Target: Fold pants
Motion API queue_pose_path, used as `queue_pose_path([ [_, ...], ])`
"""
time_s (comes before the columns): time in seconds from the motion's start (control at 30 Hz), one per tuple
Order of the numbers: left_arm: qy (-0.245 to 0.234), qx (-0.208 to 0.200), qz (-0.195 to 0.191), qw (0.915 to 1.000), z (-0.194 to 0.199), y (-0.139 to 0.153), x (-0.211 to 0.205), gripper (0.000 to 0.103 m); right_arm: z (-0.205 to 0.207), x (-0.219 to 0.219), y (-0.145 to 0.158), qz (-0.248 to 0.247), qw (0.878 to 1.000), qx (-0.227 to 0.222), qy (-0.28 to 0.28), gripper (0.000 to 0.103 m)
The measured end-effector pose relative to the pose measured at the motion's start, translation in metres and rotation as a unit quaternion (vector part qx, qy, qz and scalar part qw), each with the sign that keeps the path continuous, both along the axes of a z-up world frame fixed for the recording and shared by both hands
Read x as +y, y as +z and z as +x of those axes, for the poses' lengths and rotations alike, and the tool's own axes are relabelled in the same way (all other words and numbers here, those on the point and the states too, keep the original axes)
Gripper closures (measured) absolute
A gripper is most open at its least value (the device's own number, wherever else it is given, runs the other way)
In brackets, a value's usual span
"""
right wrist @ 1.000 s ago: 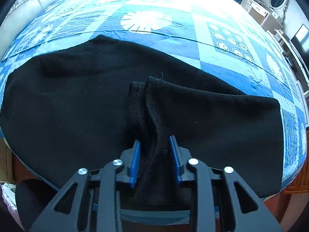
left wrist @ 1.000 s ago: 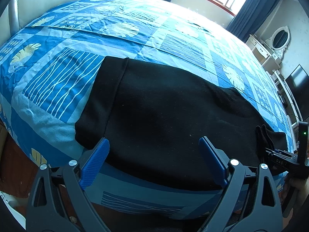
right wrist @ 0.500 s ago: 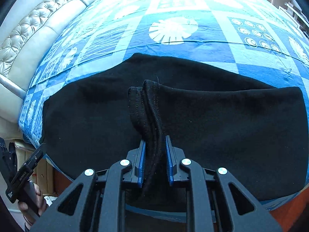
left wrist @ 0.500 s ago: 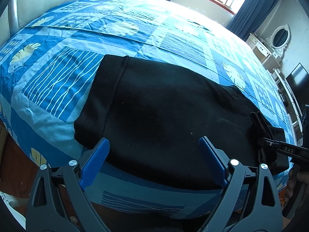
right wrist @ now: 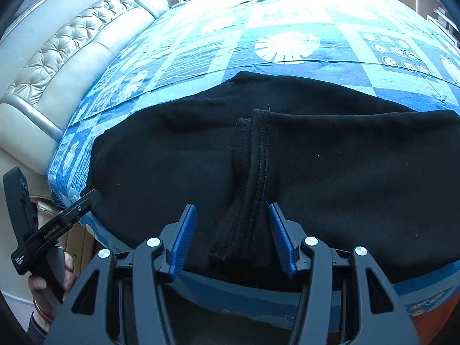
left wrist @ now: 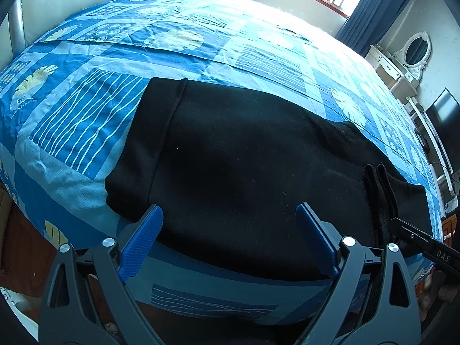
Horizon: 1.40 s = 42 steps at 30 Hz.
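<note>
Black pants [left wrist: 244, 158] lie folded lengthwise across the near edge of the bed. My left gripper [left wrist: 229, 208] hangs open over their near edge close to the waistband end, its blue pads apart and holding nothing. At the other end the stitched leg hems [right wrist: 253, 172] lie bunched in a ridge. My right gripper [right wrist: 232, 208] straddles that ridge while its jaws are opening, and there is a gap between each pad and the cloth. The right gripper's finger [left wrist: 402, 227] also shows beside the hems [left wrist: 379, 189] in the left wrist view.
A blue patterned bedspread [left wrist: 86, 115] covers the bed, whose near edge drops off just below both grippers. A padded headboard [right wrist: 57, 66] stands on the left. A white dresser [left wrist: 385, 63] and a dark screen [left wrist: 442, 120] stand far right. A hand [right wrist: 49, 281] holds the left gripper [right wrist: 86, 201].
The right gripper's pads, which were clamped on the bunched hems, have spread apart and let them go; its view swung left toward the headboard. The left gripper has not moved.
</note>
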<state>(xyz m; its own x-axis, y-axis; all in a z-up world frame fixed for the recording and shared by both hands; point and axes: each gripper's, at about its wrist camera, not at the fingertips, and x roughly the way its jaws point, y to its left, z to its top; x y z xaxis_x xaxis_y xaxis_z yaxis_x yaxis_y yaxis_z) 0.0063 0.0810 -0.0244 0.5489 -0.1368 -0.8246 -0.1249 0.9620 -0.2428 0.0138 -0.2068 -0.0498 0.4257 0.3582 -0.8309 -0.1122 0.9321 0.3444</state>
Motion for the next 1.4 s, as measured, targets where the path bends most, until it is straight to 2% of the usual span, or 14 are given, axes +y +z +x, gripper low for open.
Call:
queue_pose_path([
  [0.1, -0.002, 0.002, 0.005, 1.0, 0.0, -0.002, -0.002, 0.01, -0.003, -0.001, -0.006, 0.014, 1.0, -0.005, 0.009, 0.047],
  [0.2, -0.008, 0.003, 0.013, 0.9999, -0.001, -0.004, -0.006, 0.01, 0.0, 0.003, -0.023, 0.015, 0.999, 0.021, 0.03, 0.045],
  [0.27, -0.012, 0.002, 0.019, 0.9997, -0.002, -0.005, -0.009, 0.01, 0.0, 0.004, -0.018, 0.014, 0.999, 0.005, 0.046, 0.042],
  [0.4, -0.021, 0.001, 0.032, 0.9993, -0.004, -0.006, -0.013, 0.01, -0.001, -0.023, 0.011, 0.106, 0.993, -0.018, 0.055, 0.042],
  [0.5, -0.024, -0.001, 0.03, 0.9993, -0.005, -0.006, -0.015, 0.01, 0.004, -0.075, 0.036, 0.129, 0.99, -0.055, 0.028, 0.042],
  [0.63, -0.028, -0.005, 0.024, 0.9993, -0.005, -0.005, -0.017, 0.01, 0.013, -0.187, 0.047, 0.122, 0.984, -0.087, -0.091, 0.042],
  [0.73, -0.031, -0.01, 0.014, 0.9994, -0.005, -0.005, -0.017, 0.01, 0.022, -0.261, 0.021, 0.133, 0.975, -0.054, -0.167, 0.042],
  [0.83, -0.03, -0.01, 0.01, 0.9994, -0.004, -0.006, -0.017, 0.01, 0.035, -0.299, -0.018, 0.224, 0.957, -0.001, -0.182, 0.042],
  [0.93, -0.033, -0.008, 0.016, 0.9993, -0.005, -0.007, -0.018, 0.01, 0.046, -0.308, -0.044, 0.279, 0.942, 0.018, -0.185, 0.046],
  [0.97, -0.033, -0.007, 0.018, 0.9993, -0.005, -0.008, -0.019, 0.01, 0.049, -0.308, -0.052, 0.287, 0.939, 0.026, -0.186, 0.063],
  [1.03, -0.034, -0.006, 0.023, 0.9991, -0.005, -0.009, -0.02, 0.01, 0.053, -0.308, -0.064, 0.289, 0.937, 0.039, -0.194, 0.077],
  [1.07, -0.035, -0.006, 0.026, 0.999, -0.006, -0.01, -0.021, 0.01, 0.052, -0.307, -0.068, 0.29, 0.936, 0.039, -0.195, 0.08],
  [1.23, -0.04, -0.006, 0.036, 0.9985, -0.006, -0.012, -0.023, 0.01, 0.051, -0.308, -0.073, 0.313, 0.929, 0.041, -0.195, 0.082],
  [1.4, -0.044, -0.008, 0.037, 0.9983, -0.007, -0.013, -0.023, 0.01, 0.037, -0.309, -0.066, 0.345, 0.916, 0.041, -0.201, 0.074],
])
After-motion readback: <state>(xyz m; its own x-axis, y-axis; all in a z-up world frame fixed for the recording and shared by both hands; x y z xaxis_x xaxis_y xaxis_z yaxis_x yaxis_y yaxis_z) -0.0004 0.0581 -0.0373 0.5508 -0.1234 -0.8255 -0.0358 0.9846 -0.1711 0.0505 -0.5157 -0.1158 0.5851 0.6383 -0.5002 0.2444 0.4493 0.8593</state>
